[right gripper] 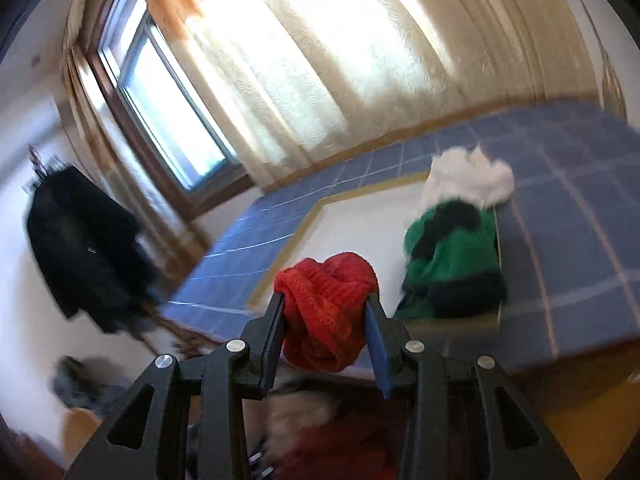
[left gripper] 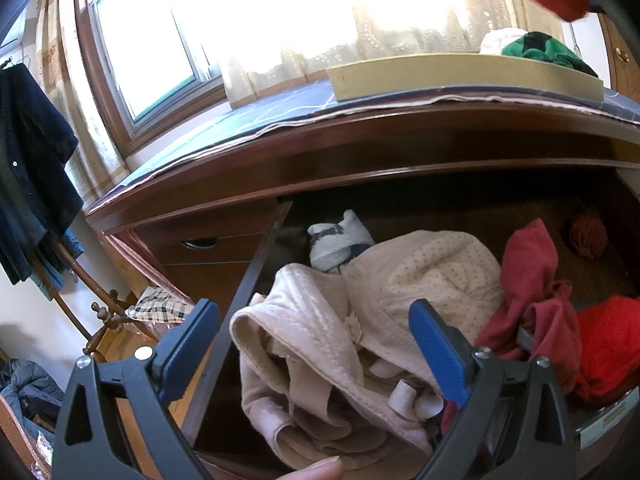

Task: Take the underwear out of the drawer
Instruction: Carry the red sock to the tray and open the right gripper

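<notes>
Right claw (right gripper: 326,312) is clamped on a bunched red knit underwear piece (right gripper: 326,308), above the blue-tiled table (right gripper: 560,240). Left claw (left gripper: 316,344) hangs released over beige padded underwear (left gripper: 360,300) in the brown wooden drawer (left gripper: 248,280).

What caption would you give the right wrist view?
Right gripper fingers clamp a red knitted bundle above a tray holding green and white garments.

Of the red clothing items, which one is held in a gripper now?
The red knitted bundle, clamped in the right gripper above the tray. The other red garments lie loose in the open drawer.
</notes>
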Demonstrator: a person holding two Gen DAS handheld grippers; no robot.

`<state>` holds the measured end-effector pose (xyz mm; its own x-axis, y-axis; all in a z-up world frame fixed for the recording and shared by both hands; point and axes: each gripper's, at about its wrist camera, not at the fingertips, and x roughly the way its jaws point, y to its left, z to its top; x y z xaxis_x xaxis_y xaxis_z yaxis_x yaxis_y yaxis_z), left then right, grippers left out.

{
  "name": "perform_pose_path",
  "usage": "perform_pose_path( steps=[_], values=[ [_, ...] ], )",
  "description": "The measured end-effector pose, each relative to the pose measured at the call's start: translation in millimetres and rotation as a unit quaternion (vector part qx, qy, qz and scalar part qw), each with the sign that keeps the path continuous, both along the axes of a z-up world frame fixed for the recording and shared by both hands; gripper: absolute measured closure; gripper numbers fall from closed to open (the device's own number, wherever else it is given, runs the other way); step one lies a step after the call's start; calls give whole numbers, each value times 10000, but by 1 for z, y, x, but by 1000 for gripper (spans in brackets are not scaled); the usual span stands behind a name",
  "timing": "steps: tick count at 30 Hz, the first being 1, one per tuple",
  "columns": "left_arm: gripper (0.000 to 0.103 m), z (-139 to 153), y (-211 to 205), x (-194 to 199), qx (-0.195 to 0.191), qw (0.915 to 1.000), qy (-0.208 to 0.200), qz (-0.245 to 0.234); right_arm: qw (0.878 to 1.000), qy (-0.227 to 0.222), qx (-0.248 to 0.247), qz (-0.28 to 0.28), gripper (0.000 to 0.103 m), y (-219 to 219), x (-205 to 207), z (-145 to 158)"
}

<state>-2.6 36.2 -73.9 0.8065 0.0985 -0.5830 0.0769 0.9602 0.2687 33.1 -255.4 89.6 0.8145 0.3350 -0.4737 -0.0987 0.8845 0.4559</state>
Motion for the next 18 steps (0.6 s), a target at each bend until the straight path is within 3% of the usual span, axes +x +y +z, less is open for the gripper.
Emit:
perform_pose_path(
  steps=[6, 13, 18],
  values=[
    [6, 0, 0, -1, -17, 10000, -17, -9, 9923, 136, -1199, -264, 62, 28, 56, -22],
    [6, 1, 1, 1, -64, 10000, 58, -38, 9833, 604, -1677, -368, 62, 35, 90, -61],
    [6, 1, 2, 2, -78, 9999, 81, -44, 9801, 646, -1804, -521, 61, 39, 99, -64]
  ],
)
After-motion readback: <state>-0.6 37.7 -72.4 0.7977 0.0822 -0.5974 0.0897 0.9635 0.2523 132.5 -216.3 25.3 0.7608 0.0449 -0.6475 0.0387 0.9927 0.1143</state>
